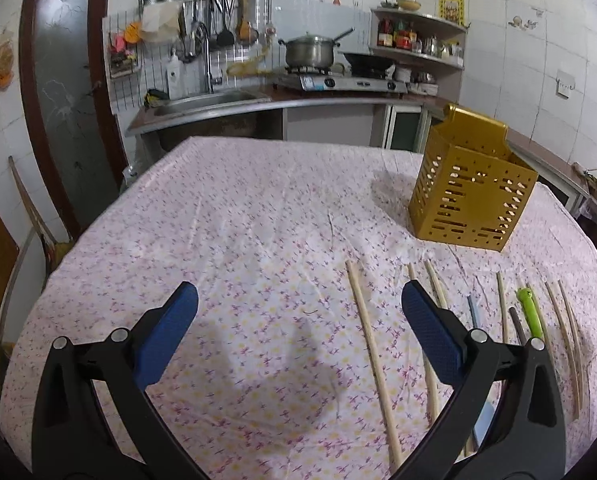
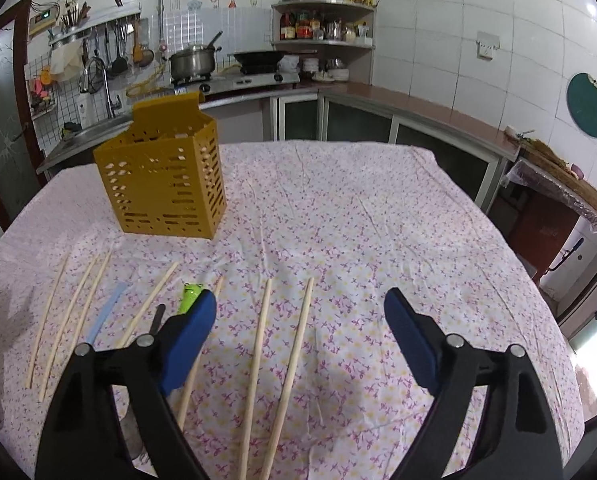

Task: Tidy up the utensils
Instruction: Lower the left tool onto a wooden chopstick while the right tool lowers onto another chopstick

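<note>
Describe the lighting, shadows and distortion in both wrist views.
Left wrist: a soft shadow on the tablecloth between the tongs, fisheye bending the chopsticks. Right wrist: glare on the wall tiles, dark vignetted corners, curved counter edge.

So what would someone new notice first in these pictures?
Probably the yellow perforated utensil holder standing upright at the far side of the floral tablecloth. Next, the row of wooden chopsticks lying loose in front of it, with a green-handled utensil among them.
</note>
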### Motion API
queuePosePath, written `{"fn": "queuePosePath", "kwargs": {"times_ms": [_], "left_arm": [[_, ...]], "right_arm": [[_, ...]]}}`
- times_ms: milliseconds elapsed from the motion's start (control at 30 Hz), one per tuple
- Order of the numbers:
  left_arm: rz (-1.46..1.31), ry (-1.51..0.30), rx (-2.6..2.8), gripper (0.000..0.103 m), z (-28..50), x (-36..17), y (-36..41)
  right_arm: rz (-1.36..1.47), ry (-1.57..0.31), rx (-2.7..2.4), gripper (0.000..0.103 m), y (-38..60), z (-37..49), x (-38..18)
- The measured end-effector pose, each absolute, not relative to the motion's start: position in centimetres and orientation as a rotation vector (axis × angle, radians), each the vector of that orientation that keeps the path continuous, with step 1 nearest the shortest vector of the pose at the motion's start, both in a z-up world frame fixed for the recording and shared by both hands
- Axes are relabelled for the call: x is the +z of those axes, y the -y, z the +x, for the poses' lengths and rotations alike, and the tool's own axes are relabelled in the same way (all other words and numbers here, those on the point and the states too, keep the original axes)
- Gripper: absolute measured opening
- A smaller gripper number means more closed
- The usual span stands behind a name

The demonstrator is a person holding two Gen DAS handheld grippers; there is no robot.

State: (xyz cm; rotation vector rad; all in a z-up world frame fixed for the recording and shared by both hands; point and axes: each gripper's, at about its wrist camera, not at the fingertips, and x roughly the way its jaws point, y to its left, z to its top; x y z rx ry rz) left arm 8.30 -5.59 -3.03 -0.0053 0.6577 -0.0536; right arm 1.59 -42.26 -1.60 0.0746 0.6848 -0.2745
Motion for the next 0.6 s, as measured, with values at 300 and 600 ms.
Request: {"fn": "queuePosePath", "kwargs": {"times_ms": [300,600], "left_arm": [[0.004,-0.729,-0.061,0.098,12.0,-4.6,7.3],[0.022,-0.81,-0.111,0.092,15.3,-6.6,8.8]], "right_arm": [[0.082,-0.813,-0.274,0.059,43.9,6.2,-4.4],[0.108,-0.902,-0.268,0.044,45.2,9.1,-7.2]]}}
